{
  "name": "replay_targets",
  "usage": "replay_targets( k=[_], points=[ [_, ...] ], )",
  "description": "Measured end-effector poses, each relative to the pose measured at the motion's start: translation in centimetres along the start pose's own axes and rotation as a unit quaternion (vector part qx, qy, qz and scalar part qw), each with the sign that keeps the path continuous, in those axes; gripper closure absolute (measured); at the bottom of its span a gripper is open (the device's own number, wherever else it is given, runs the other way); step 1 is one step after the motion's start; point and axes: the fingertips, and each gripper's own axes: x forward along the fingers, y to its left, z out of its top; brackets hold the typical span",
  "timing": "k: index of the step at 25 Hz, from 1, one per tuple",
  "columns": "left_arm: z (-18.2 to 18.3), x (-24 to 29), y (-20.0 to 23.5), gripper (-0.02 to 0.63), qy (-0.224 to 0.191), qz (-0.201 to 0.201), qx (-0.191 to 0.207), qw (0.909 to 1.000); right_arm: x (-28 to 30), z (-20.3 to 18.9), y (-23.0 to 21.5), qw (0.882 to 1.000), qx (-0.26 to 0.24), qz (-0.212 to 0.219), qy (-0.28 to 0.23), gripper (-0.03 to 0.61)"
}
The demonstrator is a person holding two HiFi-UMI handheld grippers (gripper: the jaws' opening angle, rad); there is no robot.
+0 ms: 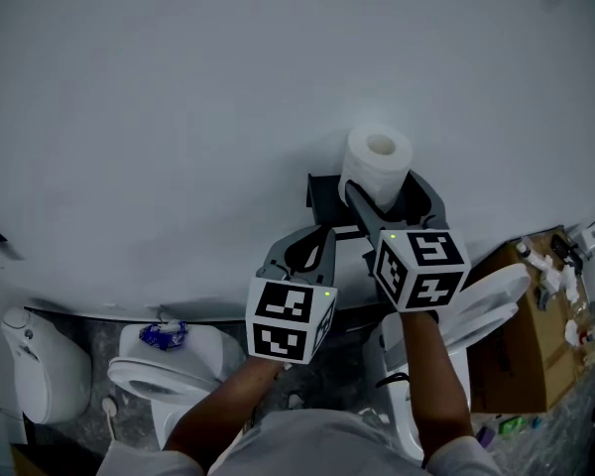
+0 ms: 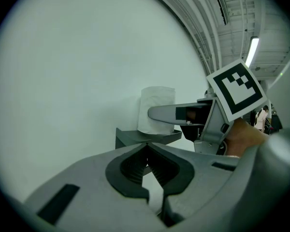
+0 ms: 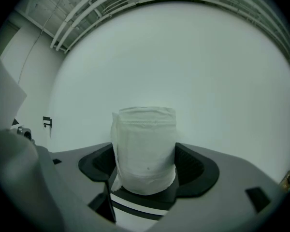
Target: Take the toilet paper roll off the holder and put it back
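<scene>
Nearest the head camera, the person's left forearm (image 1: 228, 405) and right forearm (image 1: 438, 385) reach up toward the white wall (image 1: 178, 117). On the right, the claw (image 3: 145, 154) is spread to the width of the toilet paper roll (image 3: 144, 144) and pinches it, one pad against each side. That roll stands upright on the dark holder (image 1: 322, 194) fixed to the wall. Left claw (image 2: 147, 146) has its tips pressed together with nothing between them and hangs just beside the holder, lower than the roll.
</scene>
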Motion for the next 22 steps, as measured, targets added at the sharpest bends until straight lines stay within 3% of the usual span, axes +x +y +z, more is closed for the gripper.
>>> replay_targets(
  k=[8,22],
  points=[
    [-0.2,0.2,0.3,0.609,-0.001,0.002,-0.001,1.0,0.7,-1.1,0.1,1.0,-0.017,-0.012,0.01,0.215],
    [-0.4,-0.1,-0.6,0.609,0.001,-0.004,0.002,1.0,0.5,-1.6,-0.4,1.0,0.024,-0.007,0.009,0.213]
  ],
)
